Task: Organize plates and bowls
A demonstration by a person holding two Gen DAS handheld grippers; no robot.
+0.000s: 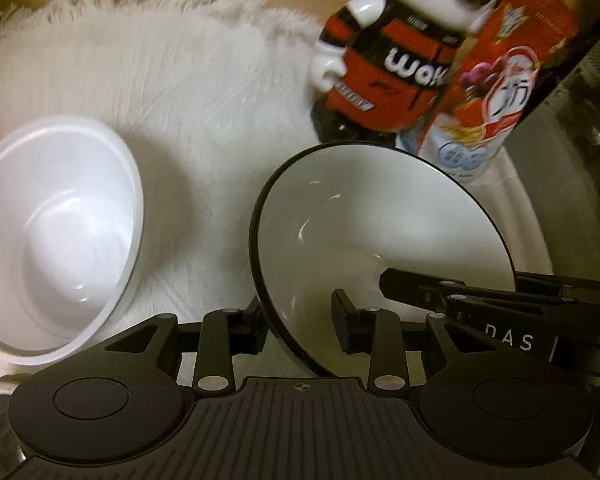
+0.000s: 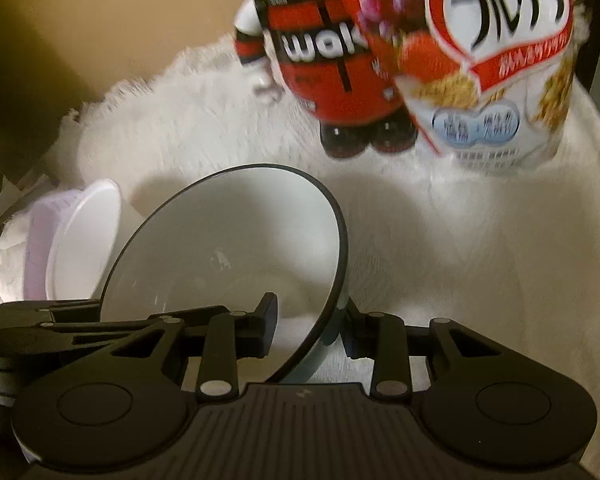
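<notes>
A white bowl with a black rim (image 1: 364, 216) hangs tilted above a white fluffy mat (image 1: 180, 92), held from two sides. My left gripper (image 1: 300, 326) is shut on its near rim, one finger outside the wall and one inside. My right gripper (image 2: 310, 330) is shut on the opposite rim of the same bowl (image 2: 228, 240) in the same way. In the left wrist view the right gripper's fingers (image 1: 420, 288) reach in over the bowl's right edge. A plain white bowl (image 1: 60, 232) sits on the mat to the left, also seen as the plain white bowl (image 2: 84, 240) in the right wrist view.
A red and black toy-shaped bottle (image 1: 384, 72) and a cereal bag (image 2: 496, 64) stand at the back of the mat. A pale lilac container (image 2: 40, 248) sits behind the plain bowl. A dark edge (image 1: 580, 80) runs along the right.
</notes>
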